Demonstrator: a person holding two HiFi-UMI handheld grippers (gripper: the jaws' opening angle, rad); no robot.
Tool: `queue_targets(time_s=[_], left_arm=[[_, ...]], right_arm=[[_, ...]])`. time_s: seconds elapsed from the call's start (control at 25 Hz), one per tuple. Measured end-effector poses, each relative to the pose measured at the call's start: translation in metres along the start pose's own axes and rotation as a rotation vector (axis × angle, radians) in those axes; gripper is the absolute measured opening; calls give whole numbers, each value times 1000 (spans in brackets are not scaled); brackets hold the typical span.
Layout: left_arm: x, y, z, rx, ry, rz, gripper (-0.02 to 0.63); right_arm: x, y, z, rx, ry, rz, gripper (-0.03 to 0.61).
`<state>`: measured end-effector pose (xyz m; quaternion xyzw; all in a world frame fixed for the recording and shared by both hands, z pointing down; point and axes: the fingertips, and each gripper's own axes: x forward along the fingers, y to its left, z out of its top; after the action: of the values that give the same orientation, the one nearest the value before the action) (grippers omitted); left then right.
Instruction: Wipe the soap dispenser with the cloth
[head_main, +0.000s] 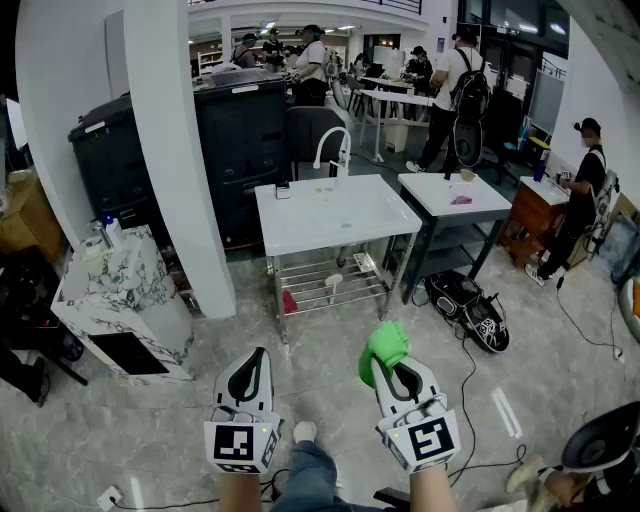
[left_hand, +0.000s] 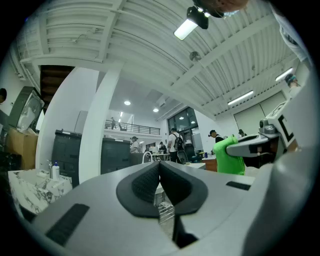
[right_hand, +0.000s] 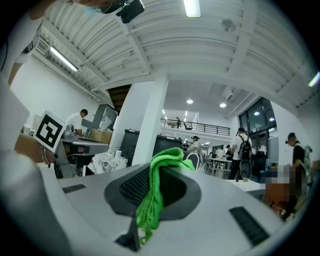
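Observation:
My right gripper (head_main: 390, 362) is shut on a bright green cloth (head_main: 385, 345), which bunches out past its tips. In the right gripper view the cloth (right_hand: 152, 200) hangs between the closed pads of that gripper (right_hand: 156, 172). My left gripper (head_main: 257, 358) is shut with nothing in it, and its pads meet in the left gripper view (left_hand: 159, 169). That view also shows the cloth (left_hand: 231, 156) off to the right. Both grippers are held level above the floor, well short of the white table (head_main: 300, 235). Small bottles (head_main: 108, 232) stand on a marble-patterned cabinet at the left; which is the soap dispenser I cannot tell.
A white curved spout (head_main: 333, 150) rises at the table's far edge. A thick white pillar (head_main: 185, 200) stands left of the table, with a dark cabinet (head_main: 245, 140) behind it. A second table (head_main: 455, 195), a black bag (head_main: 470, 310) and floor cables lie to the right. People stand farther back.

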<state>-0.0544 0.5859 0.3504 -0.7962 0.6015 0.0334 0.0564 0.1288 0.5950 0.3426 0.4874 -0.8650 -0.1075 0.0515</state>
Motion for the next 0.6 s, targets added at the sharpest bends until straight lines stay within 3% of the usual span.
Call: queue_targets(time_s=[0.28, 0.6], left_arm=[[63, 30, -11, -36, -12, 16, 15], [169, 92, -21, -56, -23, 39, 15]], right_arm=[[62, -22, 1, -32, 14, 10, 46], [177, -59, -5, -56, 23, 36, 46]])
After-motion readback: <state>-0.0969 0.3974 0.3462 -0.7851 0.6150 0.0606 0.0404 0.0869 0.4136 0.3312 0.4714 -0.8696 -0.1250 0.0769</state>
